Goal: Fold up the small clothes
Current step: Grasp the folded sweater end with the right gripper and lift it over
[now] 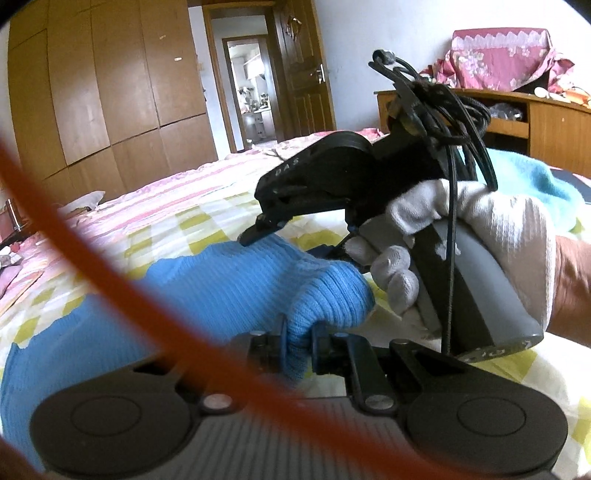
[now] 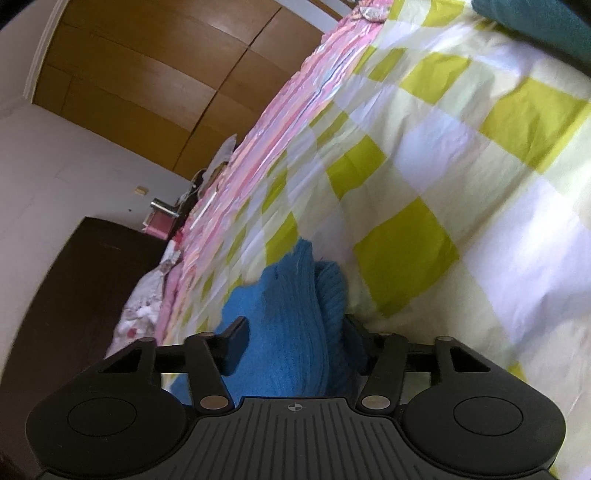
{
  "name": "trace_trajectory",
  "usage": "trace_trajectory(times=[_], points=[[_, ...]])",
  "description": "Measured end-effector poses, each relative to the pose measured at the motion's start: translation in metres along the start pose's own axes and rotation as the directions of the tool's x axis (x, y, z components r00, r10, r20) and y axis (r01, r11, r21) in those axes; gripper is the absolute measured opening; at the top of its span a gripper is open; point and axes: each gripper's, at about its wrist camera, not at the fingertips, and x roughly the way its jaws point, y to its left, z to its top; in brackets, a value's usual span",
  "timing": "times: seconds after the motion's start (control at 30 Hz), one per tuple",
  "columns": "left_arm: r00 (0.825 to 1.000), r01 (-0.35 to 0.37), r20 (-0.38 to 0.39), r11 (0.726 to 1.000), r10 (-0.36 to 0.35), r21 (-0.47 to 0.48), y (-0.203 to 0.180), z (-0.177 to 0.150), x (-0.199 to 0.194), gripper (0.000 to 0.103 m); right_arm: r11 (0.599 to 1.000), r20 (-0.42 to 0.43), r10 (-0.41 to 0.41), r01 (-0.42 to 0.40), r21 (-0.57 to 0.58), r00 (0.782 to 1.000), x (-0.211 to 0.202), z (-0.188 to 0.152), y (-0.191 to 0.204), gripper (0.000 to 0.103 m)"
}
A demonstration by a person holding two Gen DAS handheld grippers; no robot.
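A blue ribbed knit garment (image 1: 229, 280) lies on the checked bedspread (image 1: 177, 221). My left gripper (image 1: 298, 343) is shut on a bunched fold of it, low at the view's centre. My right gripper (image 1: 258, 234), held by a white-gloved hand (image 1: 472, 229), comes in from the right and touches the garment's top edge. In the right wrist view the right gripper (image 2: 295, 336) has the blue garment (image 2: 295, 325) between its fingers, which stand fairly wide apart with the cloth bunched between them; the view is rolled sideways.
A teal cloth (image 1: 532, 177) lies on the bed behind the gloved hand, also in the right wrist view (image 2: 535, 22). An orange cable (image 1: 122, 280) crosses close to the left lens. Wooden wardrobes (image 1: 110, 92), an open door and a wooden desk (image 1: 546, 129) stand beyond the bed.
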Motion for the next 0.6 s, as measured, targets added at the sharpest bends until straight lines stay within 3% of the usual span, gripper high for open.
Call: trace_trajectory(times=[0.1, 0.17, 0.23, 0.47, 0.6], points=[[1.0, 0.0, 0.001, 1.0, 0.0, -0.003, 0.004, 0.001, 0.002, 0.019, 1.0, 0.001, 0.006, -0.006, 0.0, 1.0, 0.001, 0.0, 0.001, 0.041], [1.0, 0.0, 0.007, 1.0, 0.0, -0.015, 0.009, 0.002, 0.0, 0.019, 0.999, -0.012, -0.036, 0.036, 0.004, 0.999, 0.009, -0.001, 0.004, 0.023], [1.0, 0.001, 0.015, 1.0, -0.001, -0.023, 0.012, 0.003, -0.003, 0.019, 1.0, -0.013, -0.019, 0.02, 0.023, 1.0, 0.01, -0.001, 0.005, 0.018], [0.999, 0.013, 0.048, 0.995, -0.008, -0.103, 0.033, 0.009, -0.019, 0.019, 0.999, 0.03, 0.013, -0.014, 0.047, 0.999, -0.003, -0.002, 0.021, 0.014], [0.997, 0.003, 0.077, 0.988, 0.009, -0.155, 0.052, 0.009, -0.039, 0.019, 0.998, 0.048, 0.046, -0.048, 0.032, 0.998, -0.006, -0.003, 0.05, 0.014]])
